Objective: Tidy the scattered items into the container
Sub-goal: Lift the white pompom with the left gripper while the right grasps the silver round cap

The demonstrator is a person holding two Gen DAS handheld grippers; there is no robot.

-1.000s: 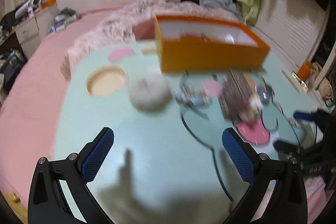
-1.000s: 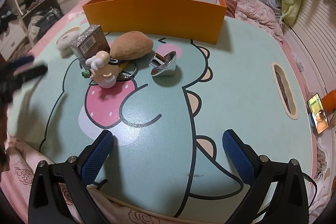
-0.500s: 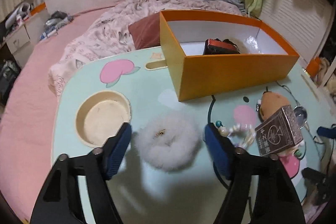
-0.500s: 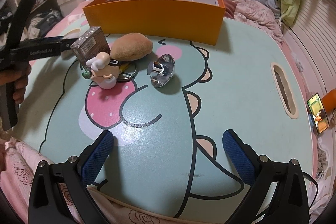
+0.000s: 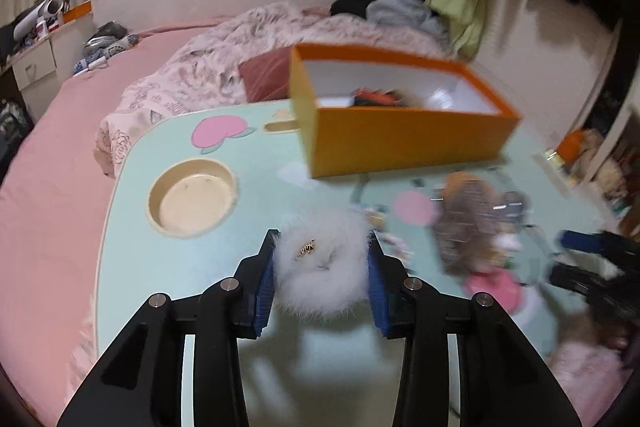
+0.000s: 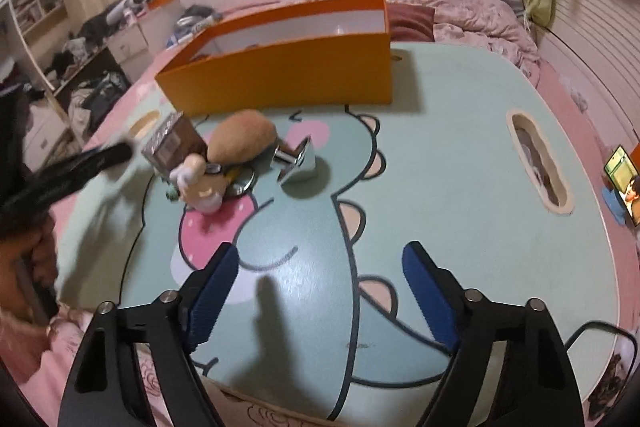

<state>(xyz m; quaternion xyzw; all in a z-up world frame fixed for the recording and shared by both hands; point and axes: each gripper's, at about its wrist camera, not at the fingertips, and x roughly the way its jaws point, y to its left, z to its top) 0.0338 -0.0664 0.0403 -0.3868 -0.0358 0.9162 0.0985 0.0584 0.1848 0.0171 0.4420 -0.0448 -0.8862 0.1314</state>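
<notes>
Left gripper (image 5: 322, 277) jaws closing around white fluffy scrunchie (image 5: 322, 269).

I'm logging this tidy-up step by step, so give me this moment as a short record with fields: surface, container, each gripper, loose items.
surface: green cartoon table set on a pink bed
container: orange box, open top, some items already inside
left gripper: jaws closing, pads pressing both sides of the white fluffy scrunchie
right gripper: jaws closing, nothing between them, over bare table
loose items: card box, brown plush, small figurine, shiny metal piece
</notes>
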